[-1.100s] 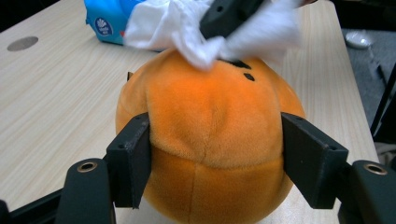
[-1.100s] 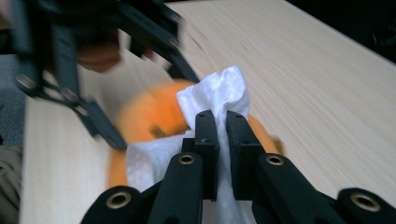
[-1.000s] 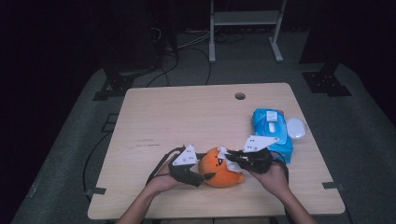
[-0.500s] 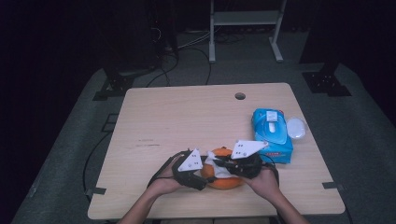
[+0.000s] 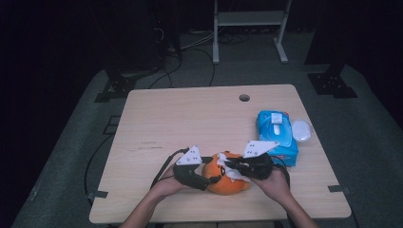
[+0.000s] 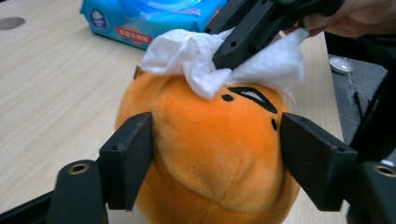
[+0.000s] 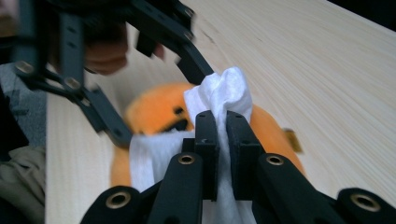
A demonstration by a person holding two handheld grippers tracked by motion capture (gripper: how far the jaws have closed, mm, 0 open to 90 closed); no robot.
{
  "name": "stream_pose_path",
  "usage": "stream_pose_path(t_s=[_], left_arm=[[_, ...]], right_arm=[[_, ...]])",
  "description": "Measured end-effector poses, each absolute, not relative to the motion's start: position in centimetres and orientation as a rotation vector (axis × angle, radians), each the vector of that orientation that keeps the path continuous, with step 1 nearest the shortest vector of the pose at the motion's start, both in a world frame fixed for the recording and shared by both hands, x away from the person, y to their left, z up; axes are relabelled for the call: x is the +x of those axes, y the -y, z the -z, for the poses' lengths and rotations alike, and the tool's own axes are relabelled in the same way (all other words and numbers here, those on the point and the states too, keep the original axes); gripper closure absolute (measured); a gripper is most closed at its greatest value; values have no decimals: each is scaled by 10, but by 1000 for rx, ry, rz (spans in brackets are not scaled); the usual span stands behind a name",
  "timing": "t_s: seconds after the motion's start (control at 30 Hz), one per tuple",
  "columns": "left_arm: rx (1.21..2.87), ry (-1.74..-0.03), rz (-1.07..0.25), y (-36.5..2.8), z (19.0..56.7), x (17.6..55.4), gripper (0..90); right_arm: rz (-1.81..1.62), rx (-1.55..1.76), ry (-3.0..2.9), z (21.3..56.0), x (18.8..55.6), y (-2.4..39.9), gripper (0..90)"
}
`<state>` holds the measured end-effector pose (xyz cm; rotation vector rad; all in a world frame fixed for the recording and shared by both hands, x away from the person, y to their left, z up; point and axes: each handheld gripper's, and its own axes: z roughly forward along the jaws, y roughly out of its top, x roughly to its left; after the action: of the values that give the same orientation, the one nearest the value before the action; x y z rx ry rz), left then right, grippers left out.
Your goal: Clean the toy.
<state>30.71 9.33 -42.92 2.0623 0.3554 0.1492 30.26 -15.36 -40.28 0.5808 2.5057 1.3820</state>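
On my left, the left gripper [image 6: 215, 163] straddles the orange plush toy [image 5: 224, 178] at the table's [image 5: 190, 118] near edge; its jaws have just been opening, and seem to stand barely clear of the fur. Further right, the right gripper [image 7: 219, 126] pinches a white wipe [image 6: 205, 60] against the toy's face. The blue wipes pack [image 5: 278, 135] lies beyond.

Table [image 5: 190, 114] bears orange plush [image 5: 227, 183], wipes pack [image 5: 278, 133].
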Motion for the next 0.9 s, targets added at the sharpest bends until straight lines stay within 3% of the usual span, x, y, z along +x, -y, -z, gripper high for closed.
stream_pose_path(t_s=[0.23,0.57,0.7,0.9], left_arm=[[2093,-307,-217,-91,430,302,329],[2107,-332,-215,-101,436,310,335],[2066,-373,-167,-102,426,311,226],[2055,-349,-167,-101,427,309,298]], right_arm=[[-1372,462,-2531,399,290,129,835],[-1364,665,-2488,411,313,174,835],[-1342,657,-2486,413,308,171,835],[-1390,564,-2499,406,294,149,834]])
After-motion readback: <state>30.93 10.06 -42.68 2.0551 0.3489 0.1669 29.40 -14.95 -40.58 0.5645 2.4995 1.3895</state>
